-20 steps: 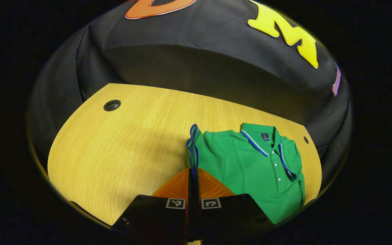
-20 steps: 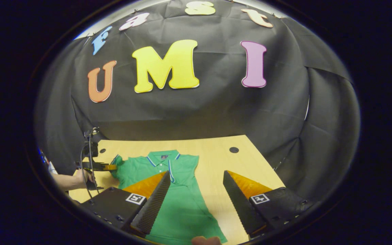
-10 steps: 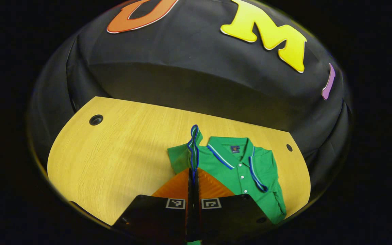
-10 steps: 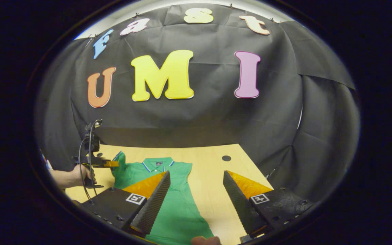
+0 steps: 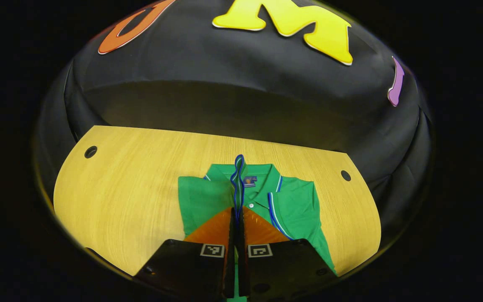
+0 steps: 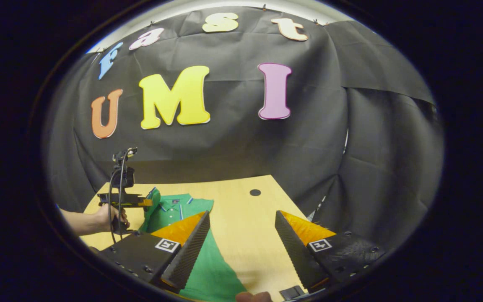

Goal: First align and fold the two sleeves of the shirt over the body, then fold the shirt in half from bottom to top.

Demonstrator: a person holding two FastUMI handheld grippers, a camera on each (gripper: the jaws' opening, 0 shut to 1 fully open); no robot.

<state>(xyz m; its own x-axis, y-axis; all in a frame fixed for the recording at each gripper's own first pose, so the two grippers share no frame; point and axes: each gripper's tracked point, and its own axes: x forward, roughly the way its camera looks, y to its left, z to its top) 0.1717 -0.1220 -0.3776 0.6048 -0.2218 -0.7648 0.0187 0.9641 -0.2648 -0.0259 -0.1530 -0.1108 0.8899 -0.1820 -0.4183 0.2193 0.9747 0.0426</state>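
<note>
A green polo shirt with blue-trimmed collar lies flat on the wooden table. My left gripper is shut on its blue-edged sleeve, held up above the shirt's chest, just in front of the collar. A second blue-trimmed edge lies across the chest to the right. In the right gripper view the shirt runs under my open right gripper, whose jaws hold nothing. Farther left there, a hand holds the left gripper with the sleeve pinched.
The table has round cable holes at its far corners. Bare wood stretches left of the shirt and to its right. Black booth cloth closes off the table's back and sides.
The left gripper has carried the pinched sleeve from the shirt's left edge inward over the body. The right gripper stayed open and swung slightly to the right.
</note>
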